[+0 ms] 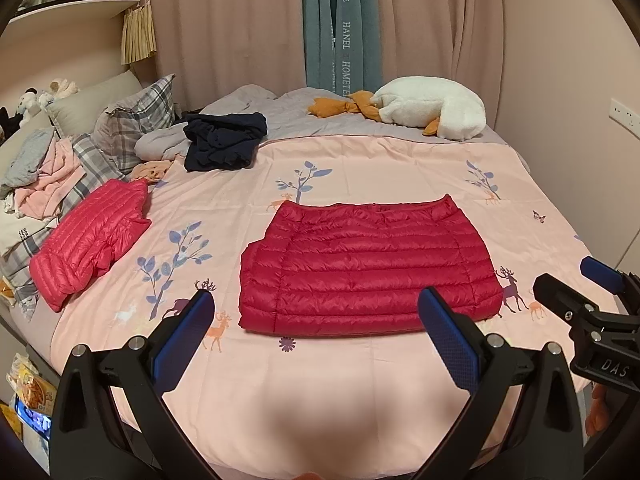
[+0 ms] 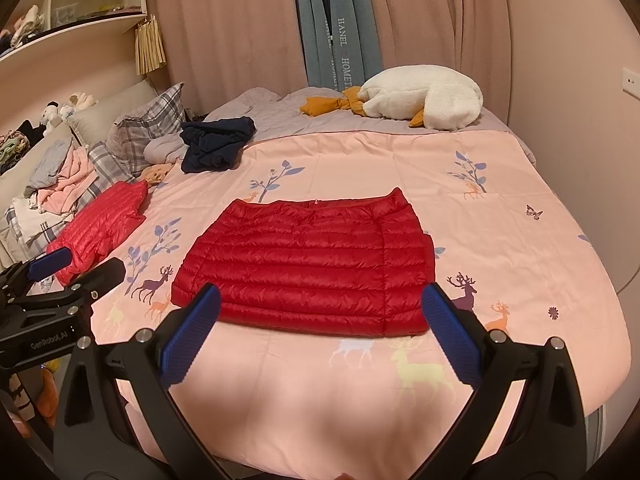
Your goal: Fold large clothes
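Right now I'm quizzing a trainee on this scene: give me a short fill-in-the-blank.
1. The red down jacket lies folded on the ___ bedsheet.
2. Both the left gripper and right gripper are ___.
3. The white plush goose has ___ feet.

Missing: pink; open; orange

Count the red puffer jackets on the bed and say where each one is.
2. One folded red jacket lies mid-bed, just ahead of both open grippers; a pinker-red jacket lies at the left by the plaid pillows. The clothes pile may hide more.
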Tool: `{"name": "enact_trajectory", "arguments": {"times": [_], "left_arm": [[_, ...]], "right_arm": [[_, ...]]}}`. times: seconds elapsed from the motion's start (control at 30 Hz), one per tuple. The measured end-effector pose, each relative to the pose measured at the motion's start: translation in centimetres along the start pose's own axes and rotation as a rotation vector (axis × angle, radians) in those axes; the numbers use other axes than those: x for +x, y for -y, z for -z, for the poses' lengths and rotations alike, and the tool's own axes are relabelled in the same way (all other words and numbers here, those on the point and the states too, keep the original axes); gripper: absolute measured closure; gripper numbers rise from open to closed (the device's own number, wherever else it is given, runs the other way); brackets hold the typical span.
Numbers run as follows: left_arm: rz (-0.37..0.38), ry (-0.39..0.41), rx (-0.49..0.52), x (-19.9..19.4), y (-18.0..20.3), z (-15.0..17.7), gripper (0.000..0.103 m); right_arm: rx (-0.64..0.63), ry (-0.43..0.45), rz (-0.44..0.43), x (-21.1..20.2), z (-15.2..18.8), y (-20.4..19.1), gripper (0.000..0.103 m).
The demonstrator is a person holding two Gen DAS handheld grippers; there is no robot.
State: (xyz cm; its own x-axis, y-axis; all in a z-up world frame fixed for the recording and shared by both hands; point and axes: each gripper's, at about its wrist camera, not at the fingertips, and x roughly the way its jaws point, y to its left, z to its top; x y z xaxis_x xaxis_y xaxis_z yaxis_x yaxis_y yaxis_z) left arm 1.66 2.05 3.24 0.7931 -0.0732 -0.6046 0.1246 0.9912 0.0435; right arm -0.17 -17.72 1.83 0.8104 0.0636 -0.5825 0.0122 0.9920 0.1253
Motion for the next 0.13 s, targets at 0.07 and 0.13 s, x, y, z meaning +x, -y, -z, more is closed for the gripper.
{"name": "enact_trajectory", "arguments": {"times": [0.07,0.13], "left_arm": [[-0.005,-0.003,-0.002,0.11,-0.06,-0.06,0.001],[-0.006,-0.005,-0.003,0.17,-0.17,-0.17,0.001]], "right_arm": [[0.000,0.000,-0.001,0.03,-0.09,0.02,0.002],[0.001,0.000,-0.001,0.04,-0.11,-0.02,0.002]]}}
